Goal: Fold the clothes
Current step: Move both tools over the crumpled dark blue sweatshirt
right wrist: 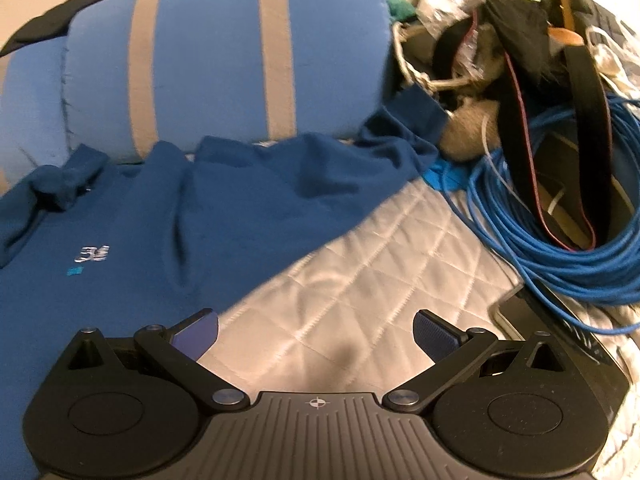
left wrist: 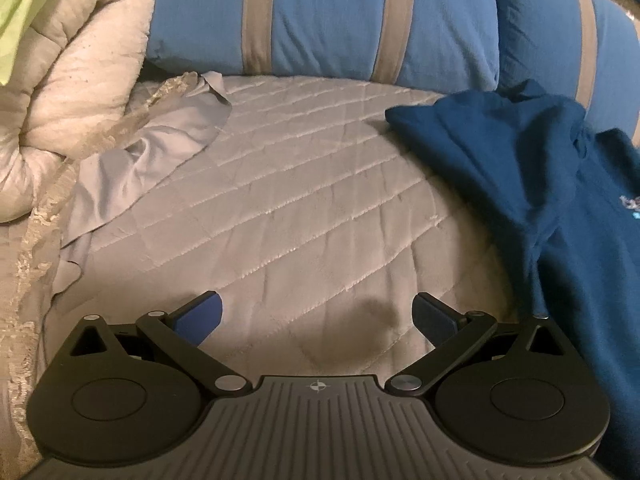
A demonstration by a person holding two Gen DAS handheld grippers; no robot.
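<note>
A dark blue shirt (left wrist: 560, 200) lies spread on the grey quilted bedspread (left wrist: 300, 200), at the right of the left wrist view. In the right wrist view the same shirt (right wrist: 160, 232) fills the left half, with a small silver logo (right wrist: 93, 254) on its chest and a sleeve (right wrist: 404, 124) reaching toward the clutter. My left gripper (left wrist: 318, 316) hovers open over bare quilt, left of the shirt. My right gripper (right wrist: 316, 334) is open too, just past the shirt's right edge, over the quilt (right wrist: 360, 272). Neither holds anything.
Blue pillows with grey stripes (left wrist: 328, 16) (right wrist: 224, 56) line the far side. A rolled cream duvet (left wrist: 72, 80) and a loose grey cloth (left wrist: 160, 140) lie at the left. At the right sit a coiled blue cable (right wrist: 560, 232), black straps (right wrist: 584, 92) and a dark flat device (right wrist: 532, 316).
</note>
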